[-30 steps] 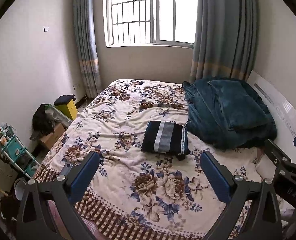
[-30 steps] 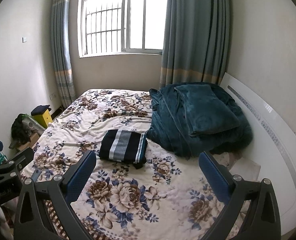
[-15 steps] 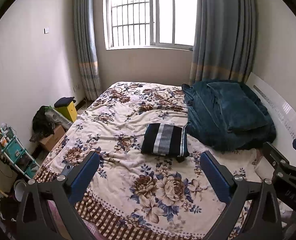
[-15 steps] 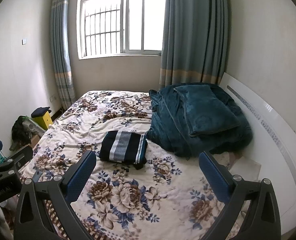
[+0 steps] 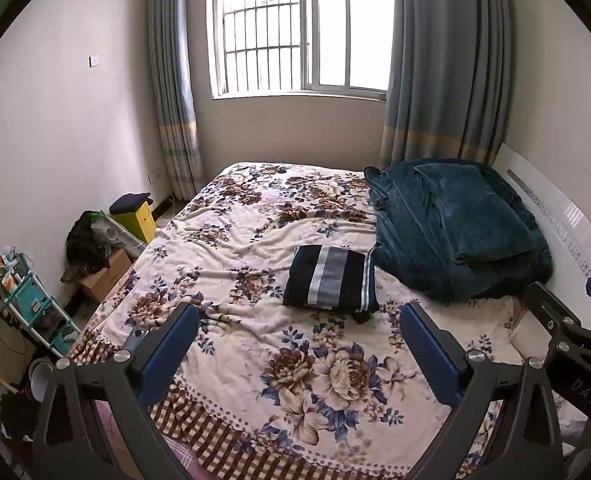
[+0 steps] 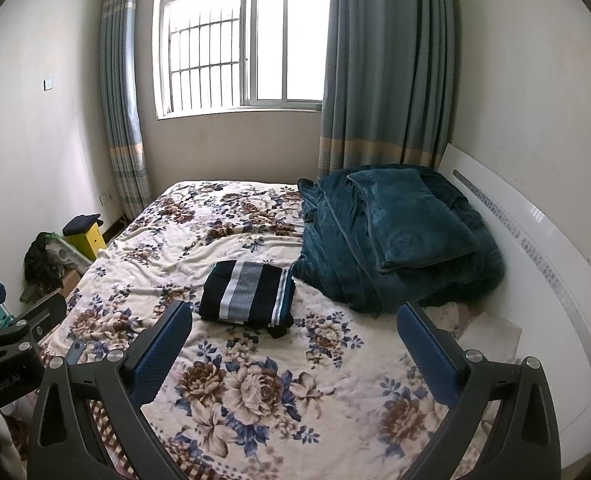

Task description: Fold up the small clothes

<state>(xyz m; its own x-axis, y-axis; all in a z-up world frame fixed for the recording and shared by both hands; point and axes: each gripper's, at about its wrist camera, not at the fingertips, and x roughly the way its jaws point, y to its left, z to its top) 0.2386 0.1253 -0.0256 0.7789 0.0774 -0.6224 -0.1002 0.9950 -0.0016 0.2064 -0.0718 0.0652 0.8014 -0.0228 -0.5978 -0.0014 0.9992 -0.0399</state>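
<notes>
A folded dark navy garment with grey and white stripes [image 5: 329, 278] lies flat on the floral bedspread [image 5: 255, 236], mid-bed; it also shows in the right wrist view [image 6: 247, 294]. My left gripper [image 5: 299, 344] is open and empty, held above the near part of the bed, well short of the garment. My right gripper [image 6: 295, 340] is open and empty, also short of the garment. Each gripper shows at the edge of the other's view: the right one [image 5: 567, 328], the left one [image 6: 11, 320].
A heaped teal blanket [image 5: 451, 224] lies right of the garment against the white headboard [image 6: 535, 248]. On the floor left of the bed are a yellow stool [image 5: 135, 216], a cardboard box [image 5: 103, 276] and a teal shelf cart [image 5: 31, 300]. A window and curtains are behind.
Both grippers have drawn back and up a little from the bed; the garment looks slightly farther and lower in view. Jaws stayed open.
</notes>
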